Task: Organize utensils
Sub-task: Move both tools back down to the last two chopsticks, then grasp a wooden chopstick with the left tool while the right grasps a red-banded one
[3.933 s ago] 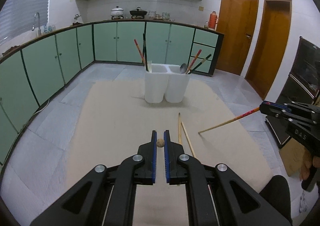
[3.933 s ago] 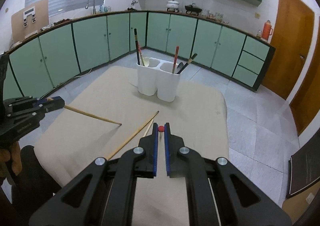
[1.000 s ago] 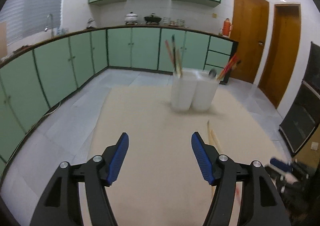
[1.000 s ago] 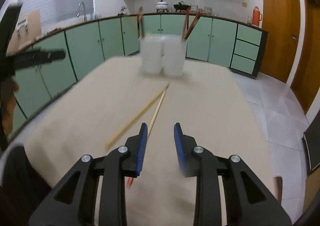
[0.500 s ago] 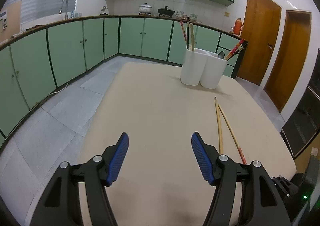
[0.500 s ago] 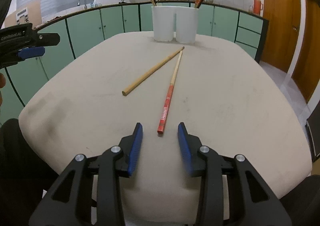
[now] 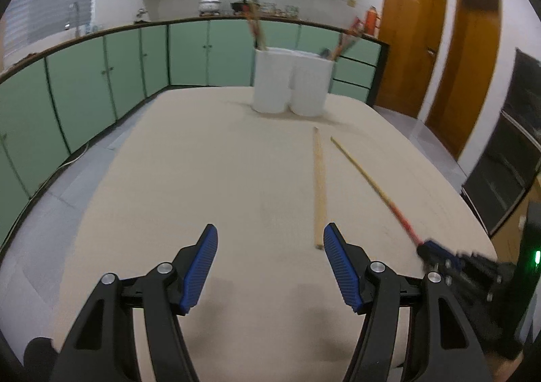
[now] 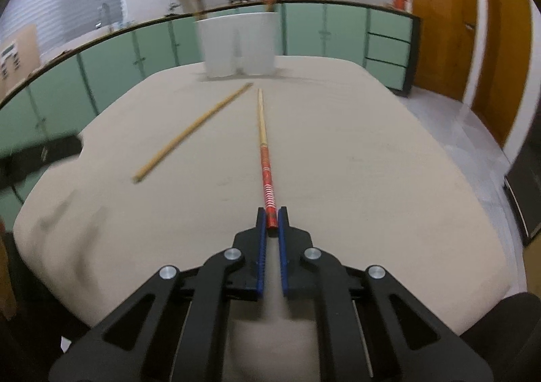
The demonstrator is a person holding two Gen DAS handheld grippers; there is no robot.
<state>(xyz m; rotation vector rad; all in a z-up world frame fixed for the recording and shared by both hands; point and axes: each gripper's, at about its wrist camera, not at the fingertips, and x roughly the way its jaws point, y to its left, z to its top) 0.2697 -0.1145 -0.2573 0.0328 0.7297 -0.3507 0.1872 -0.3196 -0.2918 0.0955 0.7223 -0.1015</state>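
Right wrist view: right gripper [image 8: 272,218] angled down, clamping red-ended chopstick [image 8: 267,175].

Green cabinets [image 7: 189,54] curve under a dark countertop [image 7: 101,32], with two brown doors [image 7: 439,61] and grey floor tiles [image 7: 77,179].

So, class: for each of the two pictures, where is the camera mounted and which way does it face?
Left wrist: on the left gripper, looking across the beige table at the white twin-cup utensil holder; its open blue-padded fingers show.
Right wrist: on the right gripper, facing the holder, shut on the red-handled chopstick.
Shared: holder, both chopsticks, including the plain wooden chopstick.
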